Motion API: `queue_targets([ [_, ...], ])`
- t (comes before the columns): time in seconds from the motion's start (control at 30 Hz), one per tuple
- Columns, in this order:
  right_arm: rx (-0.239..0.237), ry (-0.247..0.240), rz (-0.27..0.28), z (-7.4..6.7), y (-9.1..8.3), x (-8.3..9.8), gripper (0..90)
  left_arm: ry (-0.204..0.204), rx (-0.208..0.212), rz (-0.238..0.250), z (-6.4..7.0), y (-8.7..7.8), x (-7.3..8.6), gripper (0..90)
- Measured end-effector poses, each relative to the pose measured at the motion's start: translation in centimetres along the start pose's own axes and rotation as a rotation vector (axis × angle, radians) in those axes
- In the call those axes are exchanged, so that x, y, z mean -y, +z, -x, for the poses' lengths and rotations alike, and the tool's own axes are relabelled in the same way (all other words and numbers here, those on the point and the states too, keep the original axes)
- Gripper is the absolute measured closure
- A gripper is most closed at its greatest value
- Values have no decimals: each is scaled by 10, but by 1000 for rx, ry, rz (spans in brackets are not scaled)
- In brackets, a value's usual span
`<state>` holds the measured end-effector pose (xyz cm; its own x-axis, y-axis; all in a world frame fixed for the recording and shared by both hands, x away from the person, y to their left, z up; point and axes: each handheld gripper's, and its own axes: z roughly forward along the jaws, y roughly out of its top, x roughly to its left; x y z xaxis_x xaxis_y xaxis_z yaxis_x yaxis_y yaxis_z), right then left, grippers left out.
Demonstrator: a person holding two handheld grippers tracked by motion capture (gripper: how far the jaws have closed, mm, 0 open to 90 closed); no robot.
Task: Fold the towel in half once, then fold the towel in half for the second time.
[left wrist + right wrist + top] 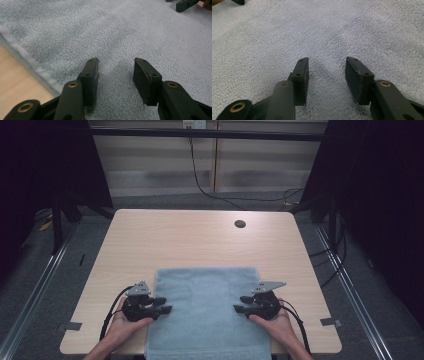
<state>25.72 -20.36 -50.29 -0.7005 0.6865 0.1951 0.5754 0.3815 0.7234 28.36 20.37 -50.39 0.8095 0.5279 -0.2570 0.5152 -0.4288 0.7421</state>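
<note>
Between the two hand-held grippers lies the pale blue terry towel [205, 312], long axis running away from the person; left gripper [164, 305] and right gripper [242, 304] poised over opposite side edges, jaws half-open, gripping nothing.

Light blue terry towel [205, 312] flat on pale wooden table [165, 237], between left gripper [166, 305] and right gripper [240, 304], round cable hole [240, 224] beyond the right gripper.

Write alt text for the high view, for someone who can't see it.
A person's two hands each hold a black gripper with open jaws over the side edges of a light blue towel spread flat on a wooden table, the left gripper and right gripper pointing inward at each other. Nothing is between the jaws.
</note>
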Motion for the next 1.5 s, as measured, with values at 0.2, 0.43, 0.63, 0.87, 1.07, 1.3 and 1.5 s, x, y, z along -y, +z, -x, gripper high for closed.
queue_targets([
  [0.2, -21, -3, -11, -15, -10, 11, 548, 1, 20, -17, 15, -7, 9, 539],
  [0.43, -68, -4, -4, -21, -16, 16, 505, 14, 30, -21, 22, -14, 11, 521],
  [0.63, -61, 25, 62, -7, -22, 1, 488, -11, 6, 27, 9, -20, -7, 490],
  [0.87, 9, 37, 124, 17, -39, -20, 485, -22, -61, 76, -14, -29, -29, 461],
  [1.07, 53, 76, 172, 45, -47, -33, 488, -66, -106, 116, -44, -27, -50, 451],
  [1.3, 82, 110, 162, 77, -37, -39, 499, -117, -131, 126, -73, -13, -56, 428],
  [1.5, 108, 108, 88, 88, -18, -38, 515, -115, -152, 98, -78, -6, -51, 411],
])
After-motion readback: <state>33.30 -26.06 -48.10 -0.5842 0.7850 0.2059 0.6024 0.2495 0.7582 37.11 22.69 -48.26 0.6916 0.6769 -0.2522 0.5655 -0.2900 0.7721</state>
